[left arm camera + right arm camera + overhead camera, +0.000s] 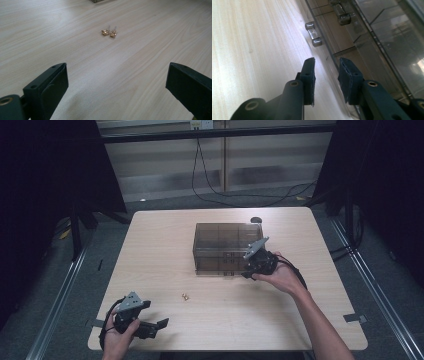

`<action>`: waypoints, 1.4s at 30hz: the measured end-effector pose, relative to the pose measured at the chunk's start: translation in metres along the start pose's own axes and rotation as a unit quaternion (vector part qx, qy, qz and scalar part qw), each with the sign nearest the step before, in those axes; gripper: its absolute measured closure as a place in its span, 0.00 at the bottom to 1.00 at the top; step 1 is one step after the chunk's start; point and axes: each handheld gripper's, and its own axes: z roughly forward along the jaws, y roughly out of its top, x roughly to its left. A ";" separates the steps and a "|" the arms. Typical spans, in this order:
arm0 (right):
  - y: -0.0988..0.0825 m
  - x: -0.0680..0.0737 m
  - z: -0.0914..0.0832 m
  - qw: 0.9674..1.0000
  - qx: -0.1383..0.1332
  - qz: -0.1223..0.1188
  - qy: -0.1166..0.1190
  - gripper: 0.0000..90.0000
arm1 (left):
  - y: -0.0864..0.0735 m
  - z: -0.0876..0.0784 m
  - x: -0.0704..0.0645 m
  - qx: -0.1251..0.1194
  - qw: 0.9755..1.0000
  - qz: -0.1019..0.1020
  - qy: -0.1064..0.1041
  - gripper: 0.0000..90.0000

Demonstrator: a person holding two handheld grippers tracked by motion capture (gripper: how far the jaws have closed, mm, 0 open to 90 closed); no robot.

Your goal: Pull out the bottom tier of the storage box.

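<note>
A smoky transparent box (227, 245) with small compartments and drawers stands on the middle of the light wooden table (165, 250). My right gripper (248, 271) is at its front right corner. In the right gripper view the right gripper (327, 61) has its jaws a narrow gap apart with nothing pressed between them, close to the box's front wall (367, 37) and short of two clear drawer handles (313, 33). A pair of small gold earrings (186, 296) lies on the table. My left gripper (157, 326) rests near the front left edge, wide open (117, 67), pointing at the earrings (109, 32).
A small dark round object (256, 219) sits on the table behind the box. Cables (215, 195) run over the floor beyond the table's far edge. Dark stands flank the table on both sides.
</note>
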 end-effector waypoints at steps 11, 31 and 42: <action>0.007 -0.006 0.003 1.000 0.008 0.000 -0.004 0.78 | 0.000 0.001 0.000 0.000 1.000 -0.001 -0.002 0.05; 0.002 -0.014 0.023 0.998 0.064 -0.010 0.009 0.83 | 0.001 0.003 0.001 0.003 1.000 -0.001 -0.006 0.05; 0.003 -0.011 0.022 0.997 0.077 -0.025 0.012 0.87 | 0.001 0.002 0.001 0.002 1.000 0.000 -0.004 0.05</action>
